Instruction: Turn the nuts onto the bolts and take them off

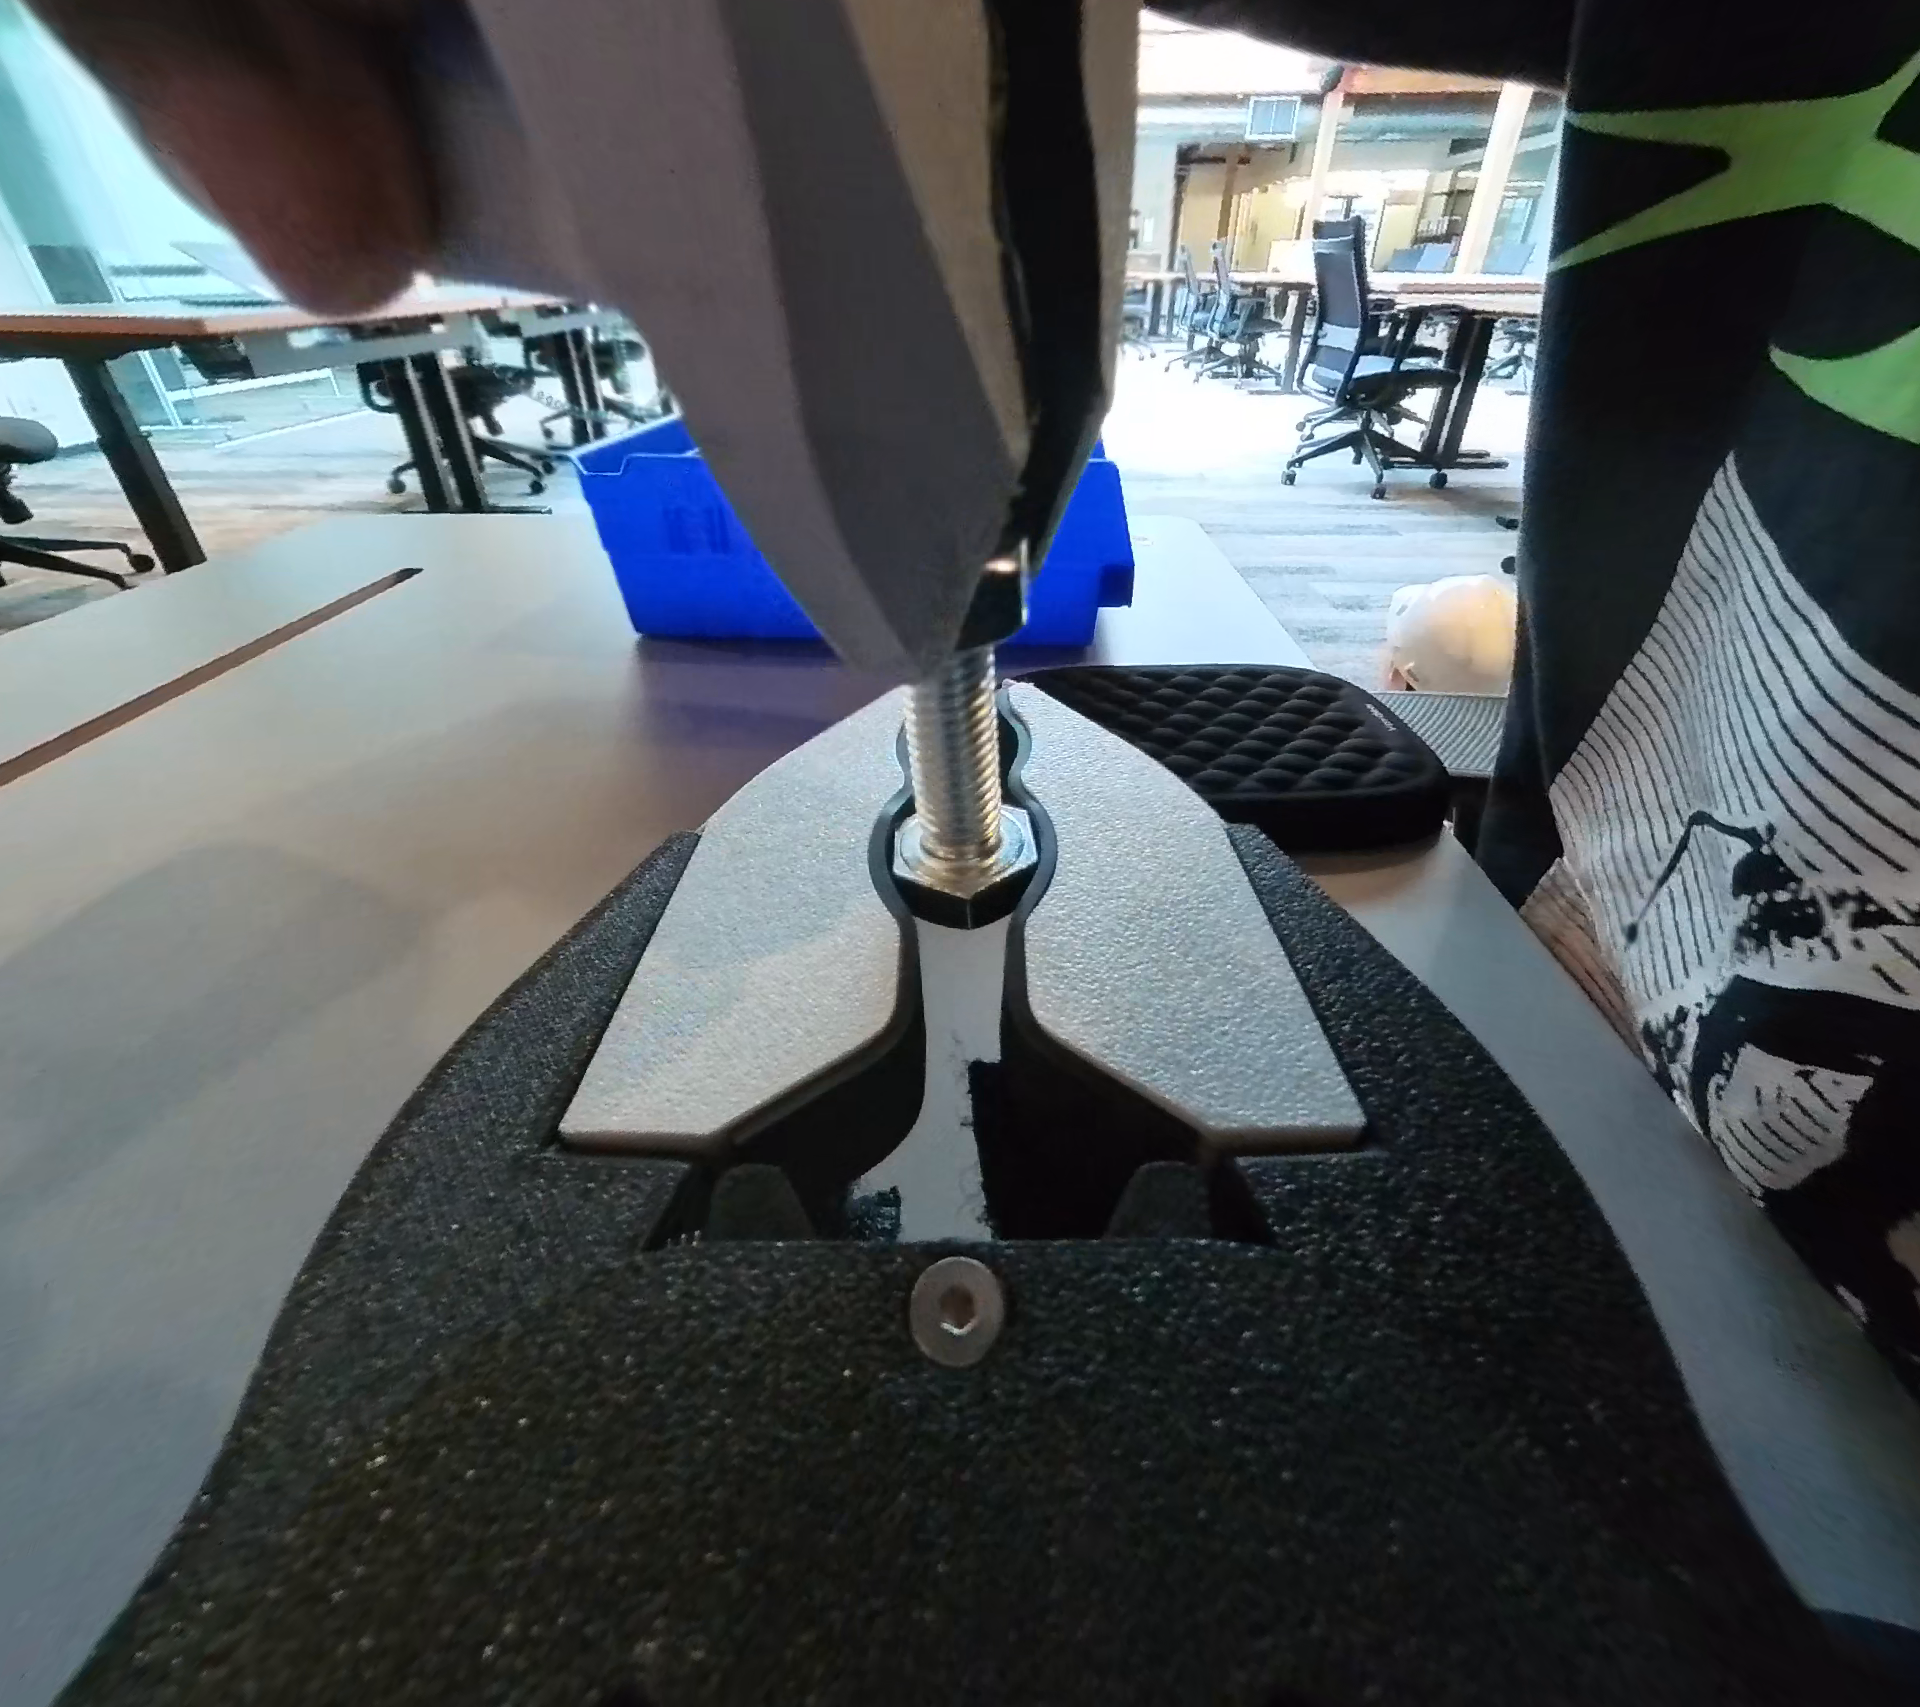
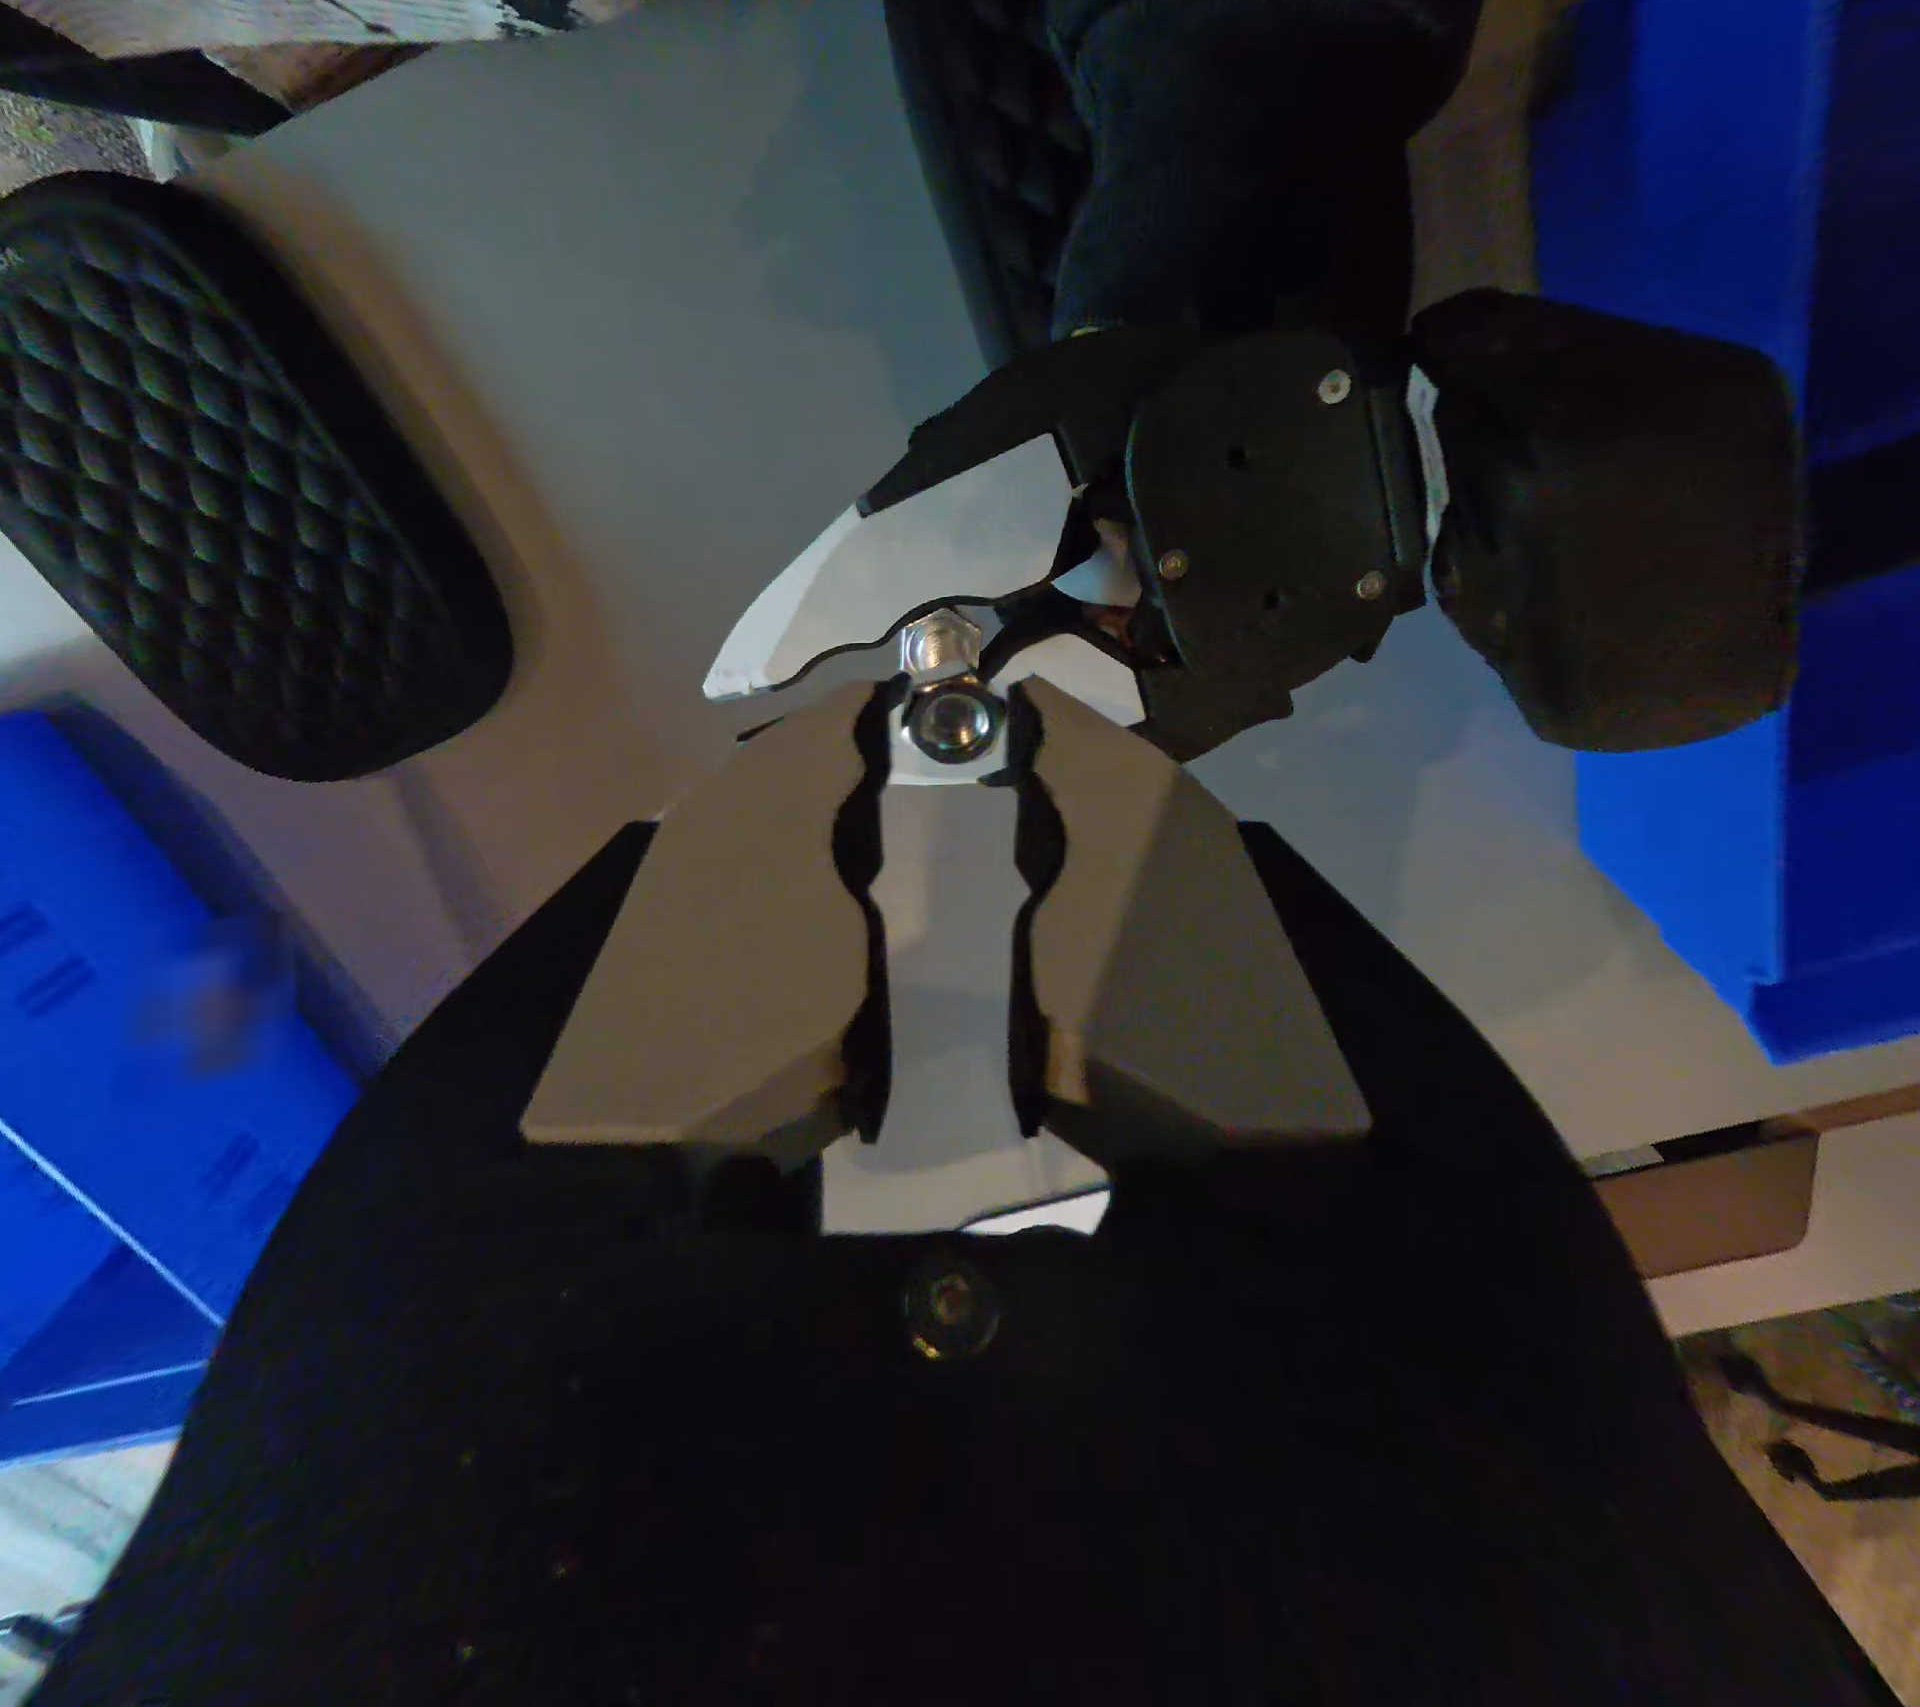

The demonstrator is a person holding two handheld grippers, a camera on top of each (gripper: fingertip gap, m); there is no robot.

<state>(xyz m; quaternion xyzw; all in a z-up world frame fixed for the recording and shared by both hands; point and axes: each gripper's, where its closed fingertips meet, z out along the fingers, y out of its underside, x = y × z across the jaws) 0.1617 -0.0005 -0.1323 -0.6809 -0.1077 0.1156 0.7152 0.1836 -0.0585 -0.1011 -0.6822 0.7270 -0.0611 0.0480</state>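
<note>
Left wrist view shows our left gripper (image 1: 961, 868) clenched on the bolt (image 1: 954, 774) head, shank pointing to 12 o'clock. Our right gripper (image 2: 948, 722) grasps the nut (image 2: 943, 720) at its tip. We judge straight, square turns will avoid cross-threading.

My right gripper (image 1: 992, 587) hides the bolt's (image 1: 954, 769) top; blurred hand (image 1: 208, 47) upper left, cut by frame edge.
</note>
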